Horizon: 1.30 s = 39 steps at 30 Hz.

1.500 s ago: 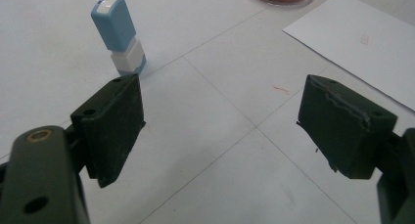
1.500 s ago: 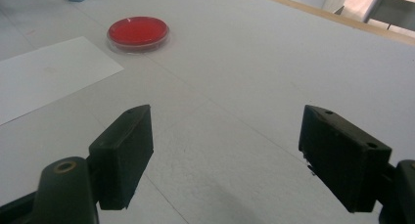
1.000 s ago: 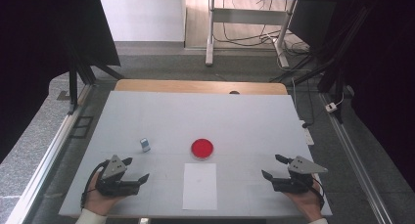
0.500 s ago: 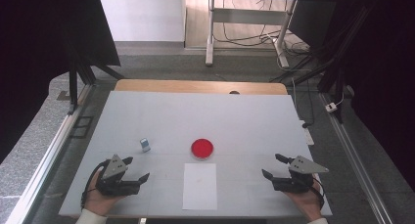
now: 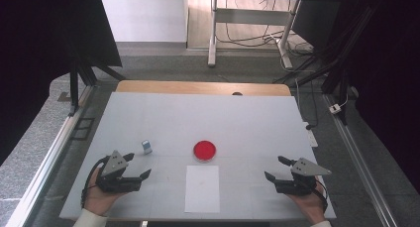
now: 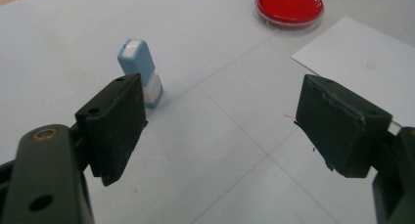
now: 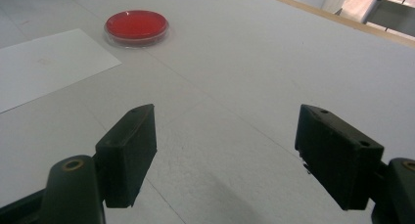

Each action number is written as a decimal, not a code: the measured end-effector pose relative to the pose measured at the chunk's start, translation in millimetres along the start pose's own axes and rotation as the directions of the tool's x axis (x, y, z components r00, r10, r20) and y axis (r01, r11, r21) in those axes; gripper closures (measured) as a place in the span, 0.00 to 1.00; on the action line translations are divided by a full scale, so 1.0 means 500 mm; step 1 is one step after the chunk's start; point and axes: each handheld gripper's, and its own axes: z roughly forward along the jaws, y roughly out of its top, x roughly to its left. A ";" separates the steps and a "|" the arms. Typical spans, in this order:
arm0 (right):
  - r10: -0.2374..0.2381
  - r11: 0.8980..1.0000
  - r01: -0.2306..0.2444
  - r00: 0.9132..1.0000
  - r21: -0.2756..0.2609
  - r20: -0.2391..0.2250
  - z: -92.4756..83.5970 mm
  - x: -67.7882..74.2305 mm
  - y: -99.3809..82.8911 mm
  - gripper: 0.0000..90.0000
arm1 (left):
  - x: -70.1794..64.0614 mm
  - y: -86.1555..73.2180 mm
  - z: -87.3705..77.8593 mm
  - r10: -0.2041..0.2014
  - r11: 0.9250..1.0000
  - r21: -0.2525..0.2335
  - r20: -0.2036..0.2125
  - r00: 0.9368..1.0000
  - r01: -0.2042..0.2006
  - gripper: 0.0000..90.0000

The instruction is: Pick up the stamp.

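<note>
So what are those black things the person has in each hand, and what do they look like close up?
They are hand-held grippers. The left gripper and right gripper are black, each with two blocky flat-faced jaws, small screw holes and a brass-coloured pivot. A grey three-cornered plate sits on top of each, and a black cable loops back past the hand. A light sleeve cuff shows at the left wrist.

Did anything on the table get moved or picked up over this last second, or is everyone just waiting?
Nothing visibly changed. The left gripper and right gripper rest at the near edge of the table, both open and holding nothing. The small blue stamp, the red dish and the white sheet of paper lie where they were.
</note>
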 end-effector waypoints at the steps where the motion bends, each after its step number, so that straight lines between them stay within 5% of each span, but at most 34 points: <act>1: -0.001 1.000 0.001 1.000 0.000 0.003 0.001 0.000 0.000 0.25 | 0.002 0.003 0.001 0.001 1.000 -0.001 0.001 1.000 -0.001 0.21; 29: 0.003 1.000 -0.003 1.000 0.001 0.012 0.001 0.000 0.000 0.25 | 0.072 0.074 0.024 -0.028 1.000 0.004 -0.001 1.000 0.028 0.24; 39: 0.010 1.000 -0.010 1.000 -0.002 0.014 -0.001 -0.002 0.001 0.25 | 0.091 0.104 0.045 -0.006 0.999 0.049 -0.022 1.000 0.008 0.24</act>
